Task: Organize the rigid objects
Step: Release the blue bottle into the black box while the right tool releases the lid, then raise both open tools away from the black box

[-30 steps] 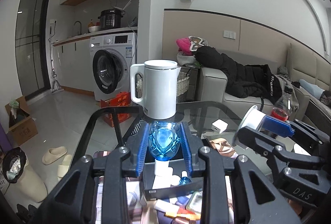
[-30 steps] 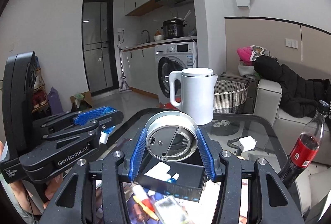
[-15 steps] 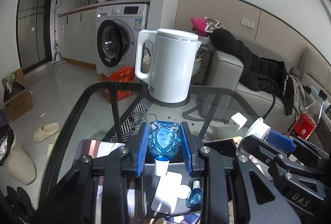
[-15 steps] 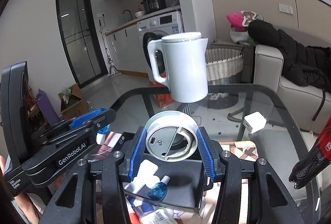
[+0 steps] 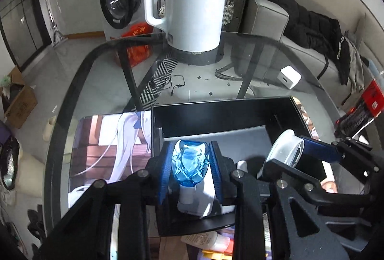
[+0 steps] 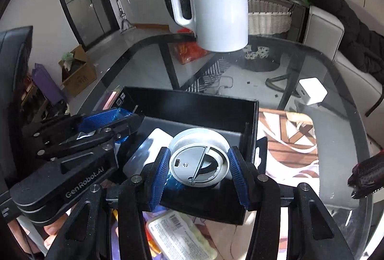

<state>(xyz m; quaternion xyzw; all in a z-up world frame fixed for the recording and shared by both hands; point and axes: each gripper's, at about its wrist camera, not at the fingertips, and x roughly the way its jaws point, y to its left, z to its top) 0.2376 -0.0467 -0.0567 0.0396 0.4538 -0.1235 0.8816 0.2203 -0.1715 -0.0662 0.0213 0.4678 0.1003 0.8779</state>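
Above the black box (image 5: 240,116), left claw (image 5: 190,164) grips a blue bottle (image 5: 189,164); right claw (image 6: 198,164) clamps a round grey device (image 6: 198,161).

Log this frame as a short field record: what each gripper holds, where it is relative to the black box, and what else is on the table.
left gripper: shut on blue bottle, over the black box
right gripper: shut on round grey device, over the same box
box contents: a flat white item on the floor; the rest is hidden
table: glass top, white kettle at far side, white charger to the right
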